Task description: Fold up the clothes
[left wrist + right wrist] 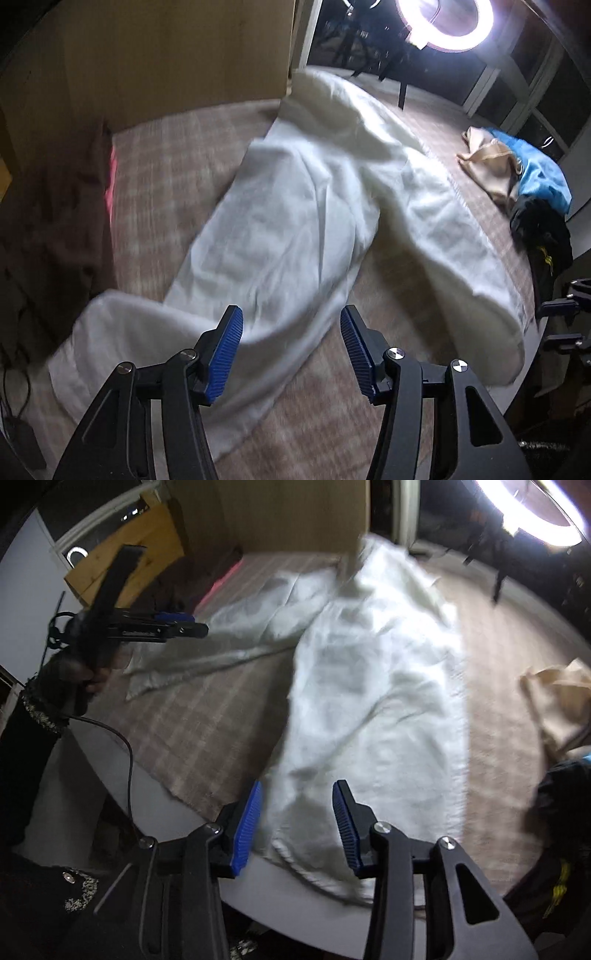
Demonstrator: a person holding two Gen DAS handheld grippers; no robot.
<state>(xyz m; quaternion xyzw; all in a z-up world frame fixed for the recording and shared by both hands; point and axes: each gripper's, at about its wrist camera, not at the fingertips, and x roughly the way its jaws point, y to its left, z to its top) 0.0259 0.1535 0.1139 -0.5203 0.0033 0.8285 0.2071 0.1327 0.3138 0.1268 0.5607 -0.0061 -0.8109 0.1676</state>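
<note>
A white garment (295, 206) sprawls across the middle of both views, spread but rumpled on a plaid cloth (177, 173) that covers the table; in the right wrist view its near hem (314, 871) spills over the table edge at the bottom centre. The left gripper (291, 354) hovers over the lower part of the garment with its blue pads wide apart and nothing between them. The right gripper (297, 827) likewise stands open, the hem lying just beyond its tips. Both views are blurred, so creases are hard to read. More clothes (524, 184), beige, blue and black, sit heaped at the right edge of the left wrist view. Whether this piece is being laid out for folding or is midway through a fold, I cannot tell from its lie. To handle it well, I judge each gripper should pinch a single layer at an edge or corner, not a bunched ridge, and both should lift and travel together, keeping the cloth taut between them so the fold lands straight and does not drag the plaid cloth
</note>
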